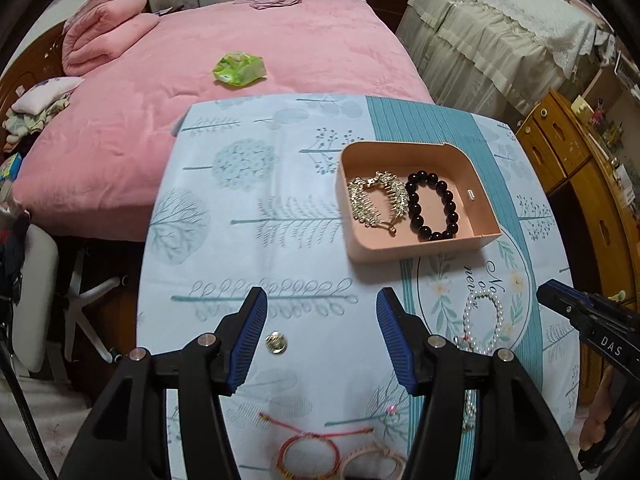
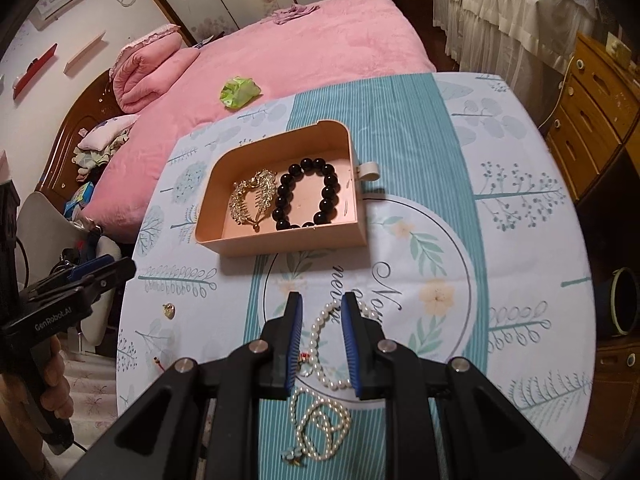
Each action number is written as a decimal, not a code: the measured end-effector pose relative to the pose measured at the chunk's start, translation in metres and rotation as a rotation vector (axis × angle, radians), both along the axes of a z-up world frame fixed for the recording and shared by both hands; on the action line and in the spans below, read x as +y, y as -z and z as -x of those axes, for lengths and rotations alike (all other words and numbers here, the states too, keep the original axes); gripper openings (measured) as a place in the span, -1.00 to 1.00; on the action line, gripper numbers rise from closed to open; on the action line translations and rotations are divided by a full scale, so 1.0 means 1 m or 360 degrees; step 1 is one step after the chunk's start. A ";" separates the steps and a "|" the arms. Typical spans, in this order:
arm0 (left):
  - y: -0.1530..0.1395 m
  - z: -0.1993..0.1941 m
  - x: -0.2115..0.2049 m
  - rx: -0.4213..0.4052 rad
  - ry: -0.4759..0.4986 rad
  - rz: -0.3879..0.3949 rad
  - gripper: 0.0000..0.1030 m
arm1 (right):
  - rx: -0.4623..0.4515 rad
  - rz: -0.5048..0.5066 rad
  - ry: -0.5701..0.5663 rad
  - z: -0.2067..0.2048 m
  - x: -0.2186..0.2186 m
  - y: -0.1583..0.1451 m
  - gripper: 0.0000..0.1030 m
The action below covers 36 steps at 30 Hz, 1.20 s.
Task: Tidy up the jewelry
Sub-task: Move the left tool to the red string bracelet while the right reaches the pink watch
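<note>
A peach box (image 1: pixel 486 198) (image 2: pixel 280 248) sits on the patterned tablecloth and holds a gold hair comb (image 1: pixel 378 200) (image 2: pixel 254 198) and a black bead bracelet (image 1: pixel 434 206) (image 2: pixel 306 194). My left gripper (image 1: pixel 322 310) is open above the cloth, with a small gold pendant (image 1: pixel 276 342) (image 2: pixel 169 311) lying between its fingers. My right gripper (image 2: pixel 322 314) is open, its fingers on either side of a pearl necklace (image 2: pixel 322 384) (image 1: pixel 484 324) on the cloth. Red cord bracelets (image 1: pixel 308 454) and a pink one (image 1: pixel 372 462) lie near the front edge.
The table (image 1: pixel 224 248) stands against a pink bed (image 1: pixel 240 40) with a green crumpled wrapper (image 1: pixel 239 69) on it. Wooden drawers (image 2: pixel 592 92) stand at the right. A white chair (image 1: pixel 36 300) is at the left below the table edge.
</note>
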State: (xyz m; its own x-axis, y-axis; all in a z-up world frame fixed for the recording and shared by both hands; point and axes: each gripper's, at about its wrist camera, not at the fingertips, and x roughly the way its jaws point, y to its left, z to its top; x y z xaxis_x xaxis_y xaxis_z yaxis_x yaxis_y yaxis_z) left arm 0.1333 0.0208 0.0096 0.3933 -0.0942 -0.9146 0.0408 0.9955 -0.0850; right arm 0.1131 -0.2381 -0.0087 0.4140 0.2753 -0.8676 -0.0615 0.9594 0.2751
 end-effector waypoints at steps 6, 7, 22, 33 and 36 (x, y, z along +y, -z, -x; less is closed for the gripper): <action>-0.008 0.024 0.019 -0.0019 -0.0007 -0.0012 0.09 | -0.0009 0.0011 -0.0033 0.023 0.014 -0.007 -0.62; -0.008 0.029 0.022 -0.0017 -0.0003 -0.0022 0.09 | -0.0009 0.0011 -0.0047 0.028 0.018 -0.008 -0.62; 0.019 0.093 0.050 0.0114 0.0112 -0.0111 0.09 | 0.0100 0.0042 -0.0347 0.080 0.084 0.011 -0.62; 0.075 0.125 0.059 0.0346 0.0087 0.0008 0.09 | 0.0253 0.0108 -0.0562 0.104 0.129 0.056 -0.62; 0.089 0.134 0.064 0.0413 0.0039 0.0082 0.09 | 0.0286 0.0127 -0.0610 0.107 0.137 0.066 -0.61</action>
State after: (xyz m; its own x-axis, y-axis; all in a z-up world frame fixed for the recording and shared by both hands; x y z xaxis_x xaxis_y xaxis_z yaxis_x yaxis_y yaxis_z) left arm -0.0006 0.0850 -0.0797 0.1435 -0.1496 -0.9783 0.0348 0.9887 -0.1460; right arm 0.0061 -0.1007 -0.0746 0.1355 0.3089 -0.9414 -0.3753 0.8954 0.2397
